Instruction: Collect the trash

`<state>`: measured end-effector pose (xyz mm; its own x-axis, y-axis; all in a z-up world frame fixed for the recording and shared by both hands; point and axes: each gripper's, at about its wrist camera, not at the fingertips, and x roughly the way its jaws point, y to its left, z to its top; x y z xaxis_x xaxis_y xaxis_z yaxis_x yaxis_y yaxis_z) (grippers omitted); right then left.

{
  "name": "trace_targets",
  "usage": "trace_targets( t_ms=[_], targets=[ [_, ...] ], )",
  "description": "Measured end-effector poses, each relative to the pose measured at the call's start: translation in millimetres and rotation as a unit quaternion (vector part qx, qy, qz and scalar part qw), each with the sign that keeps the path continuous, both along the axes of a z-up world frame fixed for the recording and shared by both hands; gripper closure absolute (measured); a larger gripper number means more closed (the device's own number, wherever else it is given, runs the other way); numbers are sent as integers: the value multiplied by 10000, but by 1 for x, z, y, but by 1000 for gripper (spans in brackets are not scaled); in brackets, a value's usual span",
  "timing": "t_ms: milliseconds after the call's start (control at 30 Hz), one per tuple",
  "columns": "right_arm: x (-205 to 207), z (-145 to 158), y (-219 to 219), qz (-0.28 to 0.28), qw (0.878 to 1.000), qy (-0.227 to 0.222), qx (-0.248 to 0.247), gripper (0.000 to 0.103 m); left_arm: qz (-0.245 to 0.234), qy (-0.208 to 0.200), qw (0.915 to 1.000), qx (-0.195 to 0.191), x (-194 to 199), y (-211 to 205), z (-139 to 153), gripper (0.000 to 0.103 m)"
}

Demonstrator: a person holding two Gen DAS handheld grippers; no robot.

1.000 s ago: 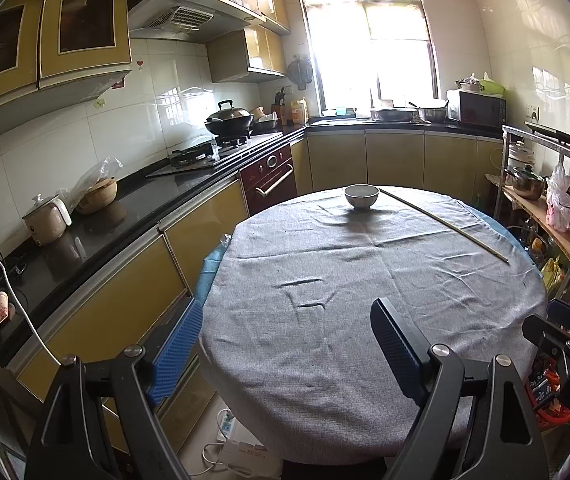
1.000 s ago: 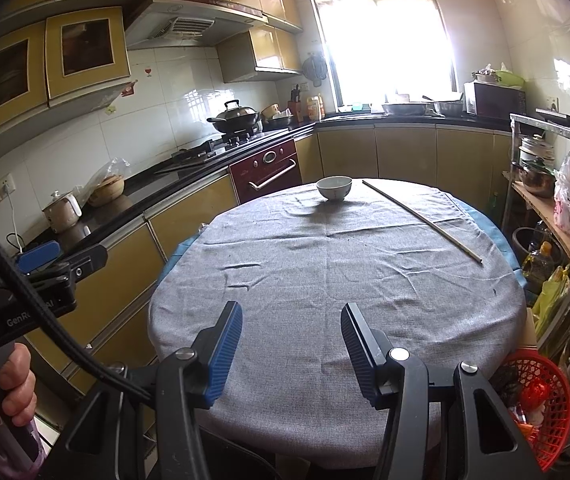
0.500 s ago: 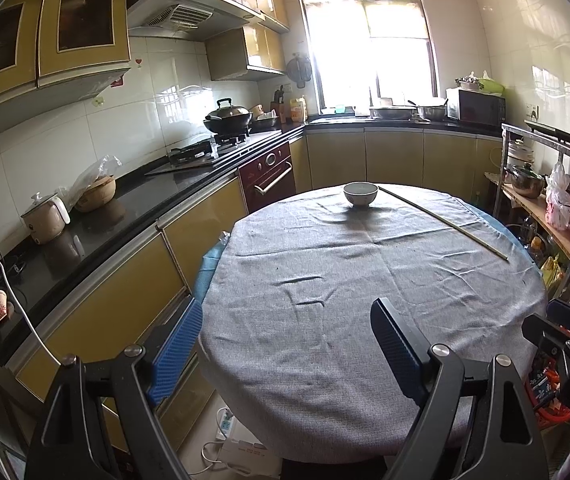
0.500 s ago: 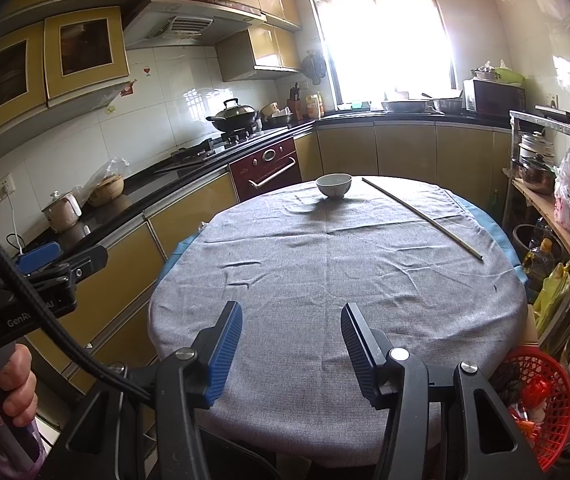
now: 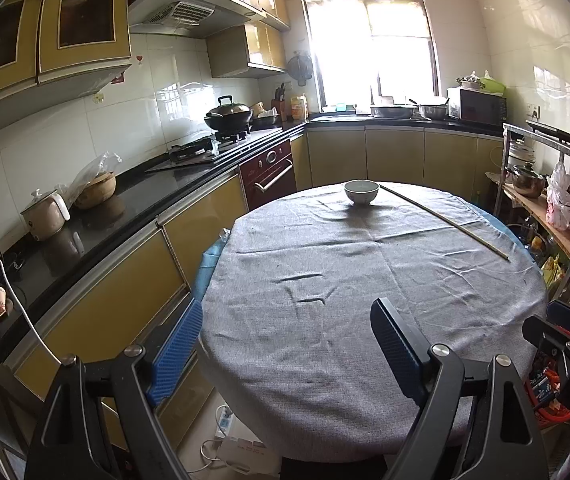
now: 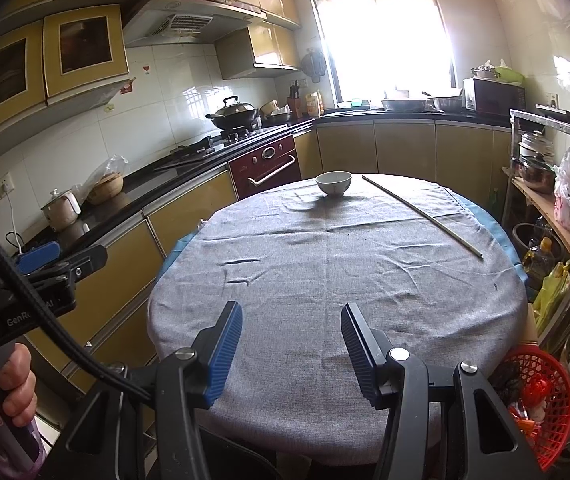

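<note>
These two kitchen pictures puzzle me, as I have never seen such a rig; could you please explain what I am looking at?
There is no robot here. A person holds a two-finger gripper in each hand, and a fisheye camera on each looks forward along its blue-padded fingers. One picture is from the left gripper, the other from the right gripper. Both are open and hold nothing, hovering at the near edge of a round table under a grey cloth. On the cloth lie only a white bowl at the far side and a long thin stick to its right. A red basket sits low beside the table.
</note>
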<state>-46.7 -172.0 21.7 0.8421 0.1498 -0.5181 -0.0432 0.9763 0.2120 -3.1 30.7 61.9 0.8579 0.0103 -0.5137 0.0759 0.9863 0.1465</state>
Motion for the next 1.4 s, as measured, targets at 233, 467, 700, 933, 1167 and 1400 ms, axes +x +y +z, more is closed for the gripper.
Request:
trace_targets(
  t_ms=[233,467,700,933,1167,1400],
  targets=[
    [0,0,0,0,10000,3,3,47,7,10,10000,-11,0,1,-1,17],
    [1,-1,0,0,10000,5,3,47,12,19,10000,-8,1,2,-1,17],
    [1,-3,0,5,10000,23,3,47,15,39,10000,-9,2,3,-2,17],
    [1,-5,0,12,10000,41,-2,47,17,73,10000,-13,3,3,-4,17],
    [1,-5,0,13,10000,41,-1,47,18,76,10000,-11,3,3,-5,17],
    [5,-9,0,21,10000,88,9,48,18,132,9999,18,5,-1,-9,17]
  ],
)
